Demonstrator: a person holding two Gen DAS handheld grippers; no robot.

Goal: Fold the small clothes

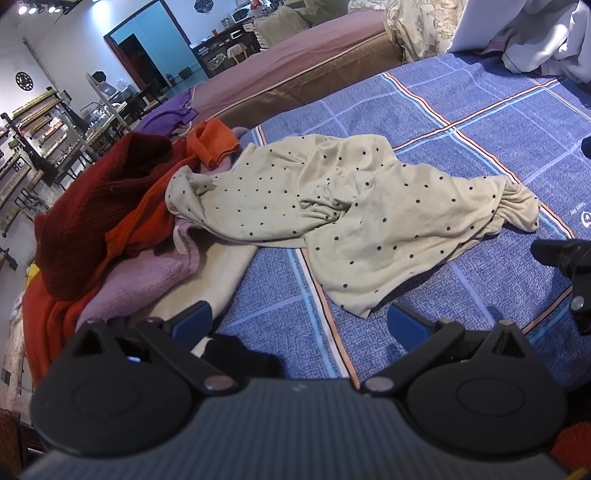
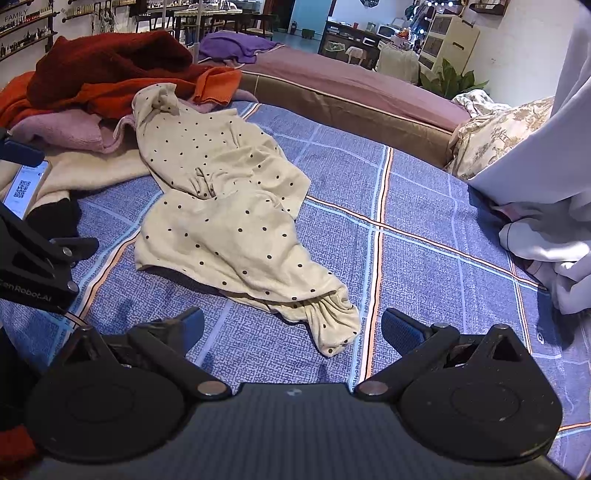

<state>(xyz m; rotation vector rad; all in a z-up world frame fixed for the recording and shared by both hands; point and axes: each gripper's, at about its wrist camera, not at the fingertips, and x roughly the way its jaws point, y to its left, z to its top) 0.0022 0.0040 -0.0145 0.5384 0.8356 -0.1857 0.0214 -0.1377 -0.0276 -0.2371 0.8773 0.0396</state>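
1. Readable writing first: in the right wrist view the other gripper's black body at the left edge says "GenRobot.AI" in white. A phone clipped on it shows a QR code, too small to make out more. On the far wall at top left there's a "FAMILY" sign. The bedsheet has some white print near its right edge in the left wrist view, but it's cut off and I can't read it.
2. Left gripper: blue-padded fingers spread wide, nothing between them. It hangs over the blue plaid bedsheet, with the left pad just at the edge of a cream blanket.
3. Right gripper: also wide open and holding nothing. The sheet shows between the pads, and the garment's bunched cuff lies just ahead of the gap, not touching either finger as far as I can tell.
4. The thing to fold is a cream polka-dot top, lying crumpled and unfolded on the sheet, one end draped onto the clothes pile.
5. That clothes pile is dark red, orange and pink knits, stacked to the left of the top.
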